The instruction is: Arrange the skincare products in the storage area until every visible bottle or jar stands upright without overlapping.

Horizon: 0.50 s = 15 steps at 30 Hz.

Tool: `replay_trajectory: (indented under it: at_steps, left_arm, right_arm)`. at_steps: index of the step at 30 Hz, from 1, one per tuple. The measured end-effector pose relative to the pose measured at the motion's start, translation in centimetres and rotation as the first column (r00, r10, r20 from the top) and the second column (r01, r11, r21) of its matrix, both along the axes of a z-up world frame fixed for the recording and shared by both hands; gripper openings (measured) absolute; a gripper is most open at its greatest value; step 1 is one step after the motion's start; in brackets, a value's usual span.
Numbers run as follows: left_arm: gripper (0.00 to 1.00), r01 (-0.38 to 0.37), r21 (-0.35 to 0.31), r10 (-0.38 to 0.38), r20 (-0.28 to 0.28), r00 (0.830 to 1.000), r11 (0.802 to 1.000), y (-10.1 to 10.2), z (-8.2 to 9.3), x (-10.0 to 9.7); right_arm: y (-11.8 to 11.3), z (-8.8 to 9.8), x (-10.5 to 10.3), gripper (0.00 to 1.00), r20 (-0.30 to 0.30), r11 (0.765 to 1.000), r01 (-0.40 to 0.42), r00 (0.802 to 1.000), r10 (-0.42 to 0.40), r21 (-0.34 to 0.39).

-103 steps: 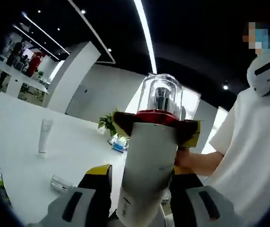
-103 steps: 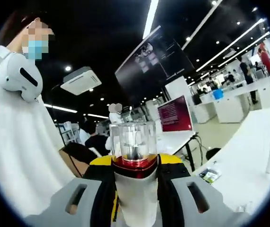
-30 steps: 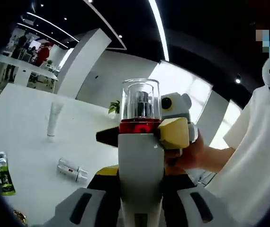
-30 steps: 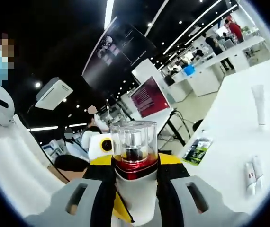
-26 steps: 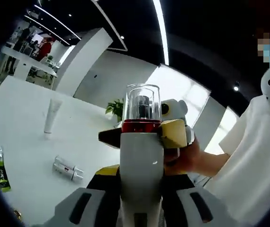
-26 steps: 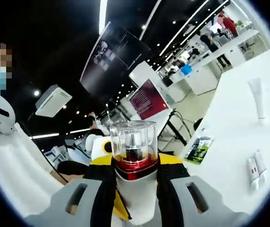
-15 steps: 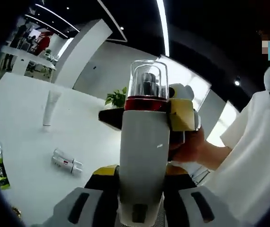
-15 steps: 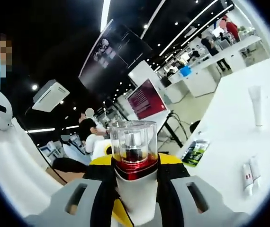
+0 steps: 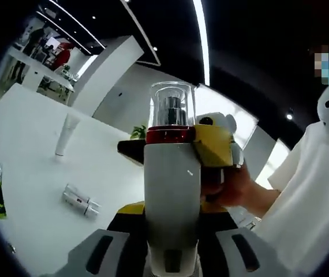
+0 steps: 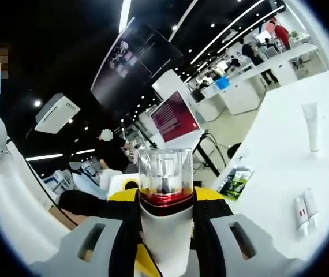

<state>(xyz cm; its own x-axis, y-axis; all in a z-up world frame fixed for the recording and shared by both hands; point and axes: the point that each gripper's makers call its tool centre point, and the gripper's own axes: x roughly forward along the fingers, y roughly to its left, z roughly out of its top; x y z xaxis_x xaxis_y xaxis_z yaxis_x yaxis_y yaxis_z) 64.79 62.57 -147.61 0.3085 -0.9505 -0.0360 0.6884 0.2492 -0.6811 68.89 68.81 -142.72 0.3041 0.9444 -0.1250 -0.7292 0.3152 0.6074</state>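
Both grippers clamp one white pump bottle (image 9: 172, 213) with a red collar and clear cap, held aloft at frame centre: the left gripper (image 9: 170, 262) grips its body, the right gripper (image 10: 165, 242) its upper part. The step looks like carrying it. Next, lower it upright onto the white bench (image 9: 32, 173), clear of the standing tube (image 9: 64, 134) and the lying vials (image 9: 79, 200) at left.

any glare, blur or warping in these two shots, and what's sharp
Left gripper view: the bottle is sharp up close; the window behind it is blown out white; the white table curves with fisheye warp. Right gripper view: the bottle and its clear cap are crisp; ceiling strip lights bend into arcs; the white tube on the table is soft.
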Motion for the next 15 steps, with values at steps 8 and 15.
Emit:
replay_trajectory:
  at_steps: [8, 15]
  left_arm:
    - [0.31, -0.028, -0.039, 0.027, -0.030, 0.999, 0.999, 0.7, -0.2, 0.0]
    - [0.30, -0.007, -0.019, 0.006, -0.034, 0.999, 1.000, 0.0, -0.5, -0.2]
  right_arm:
    - [-0.3, -2.0, -0.7, 0.33, -0.055, 0.999, -0.002, 0.998, 0.000, -0.038]
    - [-1.1, -2.3, -1.1, 0.31, -0.106, 0.998, -0.014, 0.994, 0.007, -0.062]
